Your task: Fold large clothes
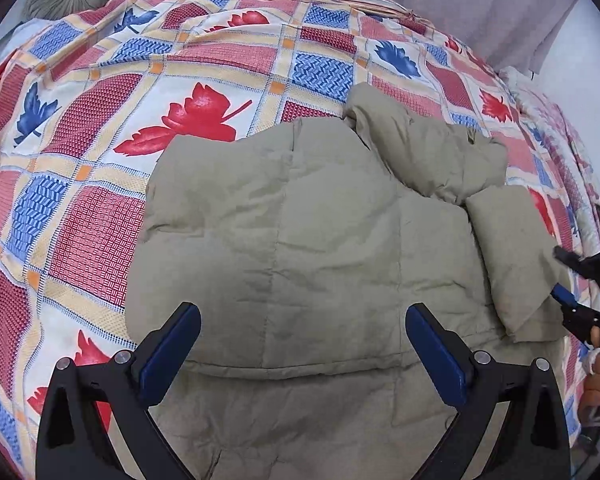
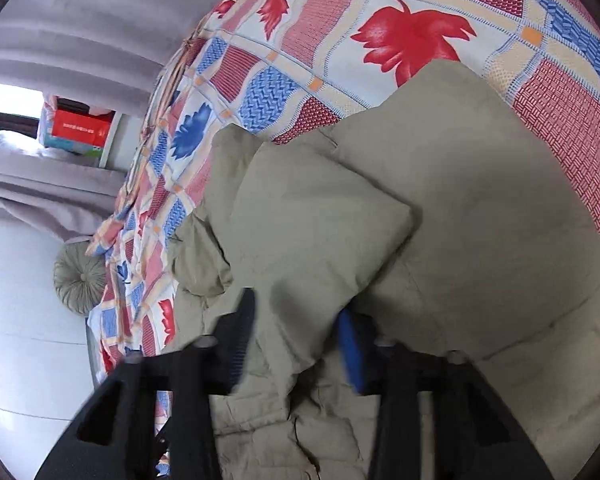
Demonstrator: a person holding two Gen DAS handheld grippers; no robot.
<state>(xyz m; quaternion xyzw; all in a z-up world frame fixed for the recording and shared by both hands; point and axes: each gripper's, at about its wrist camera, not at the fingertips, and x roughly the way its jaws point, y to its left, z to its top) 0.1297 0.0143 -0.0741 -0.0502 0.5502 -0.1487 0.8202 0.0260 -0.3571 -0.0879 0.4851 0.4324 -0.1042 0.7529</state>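
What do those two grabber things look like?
The left gripper is a black plastic frame with triangular cut-outs and round silver bolts. Each finger carries a flat dark blue pad. The right gripper looks the same, black with blue pads, but it is blurred. At the edge of the left view, white cord shows by the hand. No sleeves or cables show.
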